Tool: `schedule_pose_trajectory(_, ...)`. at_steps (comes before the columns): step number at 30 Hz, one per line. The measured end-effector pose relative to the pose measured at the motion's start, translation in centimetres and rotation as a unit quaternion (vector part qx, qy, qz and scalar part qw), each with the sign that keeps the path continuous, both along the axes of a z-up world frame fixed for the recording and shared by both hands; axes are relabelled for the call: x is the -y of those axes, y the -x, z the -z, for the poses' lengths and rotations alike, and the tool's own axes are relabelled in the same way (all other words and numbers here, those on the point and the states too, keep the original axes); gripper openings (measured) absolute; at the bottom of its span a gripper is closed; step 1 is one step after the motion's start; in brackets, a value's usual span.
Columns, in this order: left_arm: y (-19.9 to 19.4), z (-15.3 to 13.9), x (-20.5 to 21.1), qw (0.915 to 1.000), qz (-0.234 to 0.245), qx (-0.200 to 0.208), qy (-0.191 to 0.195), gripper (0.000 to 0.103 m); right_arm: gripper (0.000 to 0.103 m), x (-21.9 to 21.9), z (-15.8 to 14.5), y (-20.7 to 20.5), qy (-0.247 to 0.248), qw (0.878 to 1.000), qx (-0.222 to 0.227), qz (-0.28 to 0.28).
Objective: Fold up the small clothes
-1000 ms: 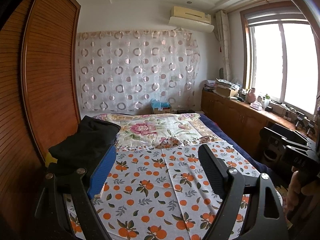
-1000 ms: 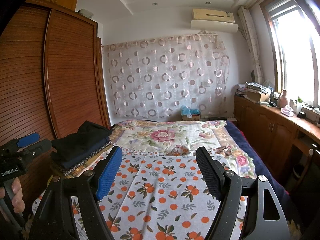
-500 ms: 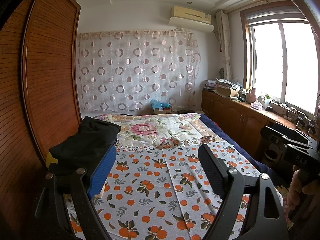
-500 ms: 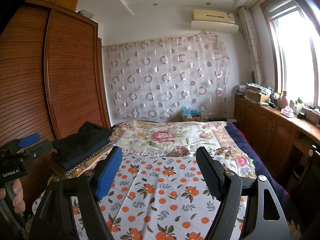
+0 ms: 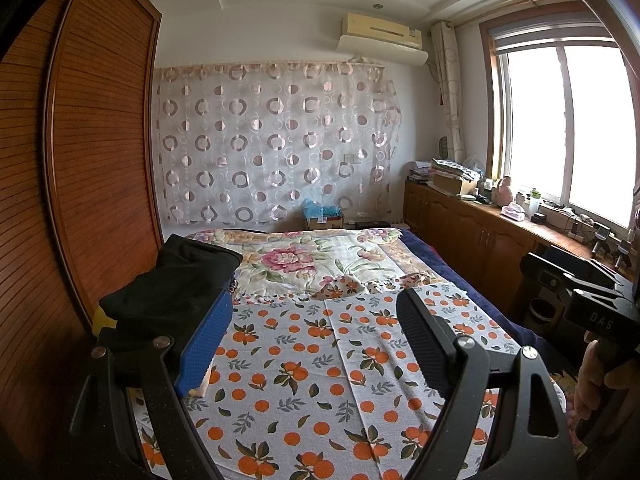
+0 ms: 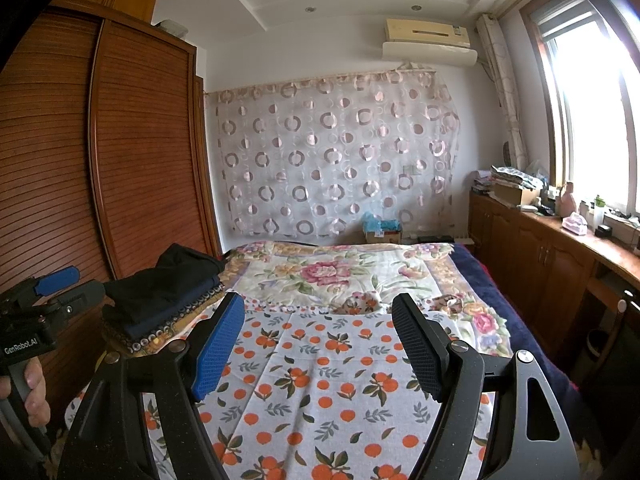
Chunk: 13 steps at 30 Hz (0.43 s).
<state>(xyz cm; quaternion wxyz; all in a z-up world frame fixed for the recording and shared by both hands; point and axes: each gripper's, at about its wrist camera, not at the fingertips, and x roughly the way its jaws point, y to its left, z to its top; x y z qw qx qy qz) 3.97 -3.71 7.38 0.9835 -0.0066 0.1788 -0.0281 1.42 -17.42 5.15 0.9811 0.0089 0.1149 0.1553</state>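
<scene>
wardrobe (image 5: 80,184) left | circle-print curtain (image 5: 276,148) far wall | air conditioner (image 5: 382,36) above | window (image 5: 560,128) right

A white cloth (image 5: 320,364) printed with orange fruit and dark leaves covers the near bed; beyond it lies a cream quilt (image 5: 316,260) with pink roses. The pile of clothes (image 6: 168,284) is black and navy. Curtain (image 5: 276,148) — pale, ringed with mauve circles. Wardrobe (image 5: 92,168) — reddish-brown slats.
</scene>
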Motion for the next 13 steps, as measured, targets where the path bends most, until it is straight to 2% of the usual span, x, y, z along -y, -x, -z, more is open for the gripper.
schedule_pose_trajectory(13, 0.00, 0.07, -0.02, 1.0000, 0.000, -0.001, 0.000, 0.084, 0.078, 0.06, 0.07, -0.04, 0.000, 1.000, 0.000, 0.000)
